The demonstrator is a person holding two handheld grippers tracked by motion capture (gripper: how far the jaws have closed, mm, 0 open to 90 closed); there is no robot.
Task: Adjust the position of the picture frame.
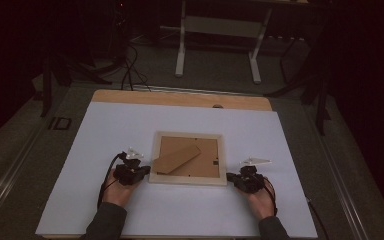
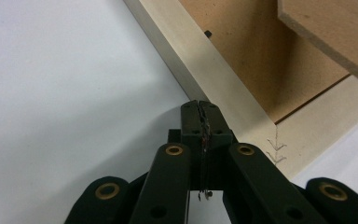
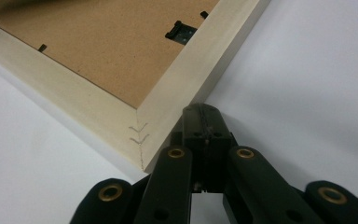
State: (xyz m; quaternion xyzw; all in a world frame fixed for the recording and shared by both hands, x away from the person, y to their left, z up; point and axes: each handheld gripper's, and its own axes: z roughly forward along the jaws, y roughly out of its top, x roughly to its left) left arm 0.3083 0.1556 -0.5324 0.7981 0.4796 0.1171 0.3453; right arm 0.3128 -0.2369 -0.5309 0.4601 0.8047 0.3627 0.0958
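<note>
A pale wooden picture frame (image 1: 187,178) lies face down on the white board, its brown backing (image 1: 190,156) up and a fold-out stand (image 1: 176,157) raised from it. My left gripper (image 1: 144,173) is shut, its tips (image 2: 200,108) against the frame's near left corner (image 2: 242,112). My right gripper (image 1: 232,178) is shut too, its tips (image 3: 201,112) touching the outer edge of the near right corner (image 3: 168,107). Nothing is between either pair of jaws. A black hanger clip (image 3: 181,31) sits on the backing.
The white board (image 1: 105,130) covers a wooden table (image 1: 180,98). Beyond the table stands a white desk frame (image 1: 219,45) on dark carpet, with cables (image 1: 130,70) on the floor at the left.
</note>
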